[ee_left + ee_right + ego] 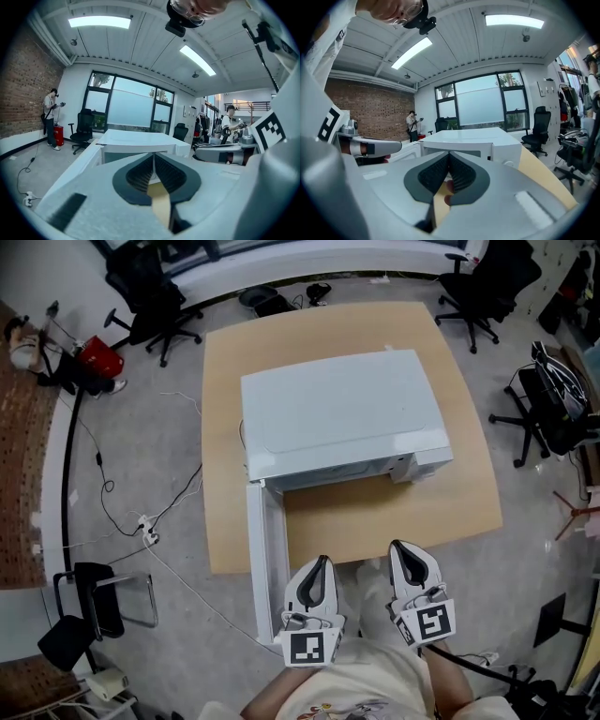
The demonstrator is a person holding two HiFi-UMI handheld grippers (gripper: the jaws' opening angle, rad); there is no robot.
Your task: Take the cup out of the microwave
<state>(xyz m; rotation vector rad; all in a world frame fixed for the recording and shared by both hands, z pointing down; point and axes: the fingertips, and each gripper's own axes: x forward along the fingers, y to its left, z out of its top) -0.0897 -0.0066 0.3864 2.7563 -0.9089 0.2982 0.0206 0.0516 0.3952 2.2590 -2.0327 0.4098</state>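
Now | left gripper (317,564): fingers closed together | right gripper (404,549): fingers closed together | microwave (342,413) door (267,563) open

surface: wooden table (394,512) | on it: white microwave (342,413) (door (267,559) swung open at its left) | placed mid-table

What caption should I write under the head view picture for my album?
Shut left tool and right tool face a white microwave with its door open on a wooden table.
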